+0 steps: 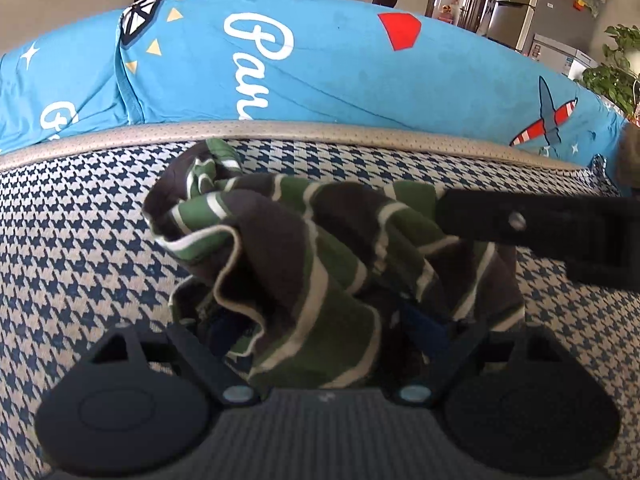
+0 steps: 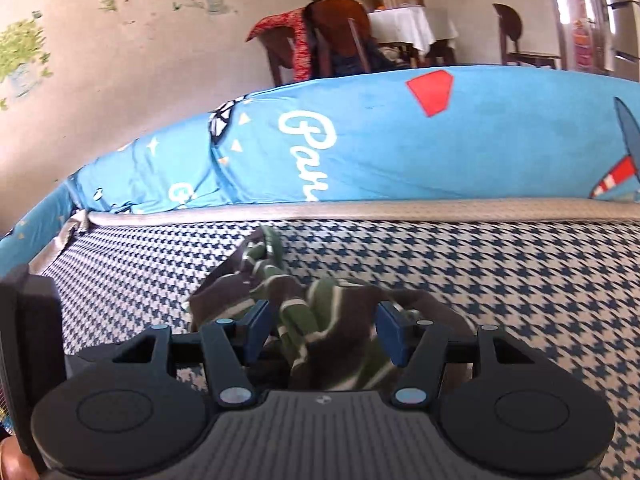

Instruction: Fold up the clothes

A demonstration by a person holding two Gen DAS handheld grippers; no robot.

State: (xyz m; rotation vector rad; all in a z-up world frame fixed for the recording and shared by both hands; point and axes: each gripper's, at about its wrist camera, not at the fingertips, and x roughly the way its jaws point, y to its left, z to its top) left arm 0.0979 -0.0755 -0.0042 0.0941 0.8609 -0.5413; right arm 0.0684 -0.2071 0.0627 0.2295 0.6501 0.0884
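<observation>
A crumpled shirt with green, brown and white stripes lies bunched on the houndstooth sofa seat. It is heaped over my left gripper, whose arms are spread wide; the cloth mostly covers its blue pads. The black body of the right gripper reaches in from the right and touches the shirt's right edge. In the right wrist view the same shirt sits between the blue pads of my right gripper, which are apart. The left gripper's body shows at the left edge.
Blue printed cushions line the back of the seat behind a beige piping edge. Houndstooth seat extends left and right of the shirt. Chairs and a table stand beyond the sofa, with a plant at the far right.
</observation>
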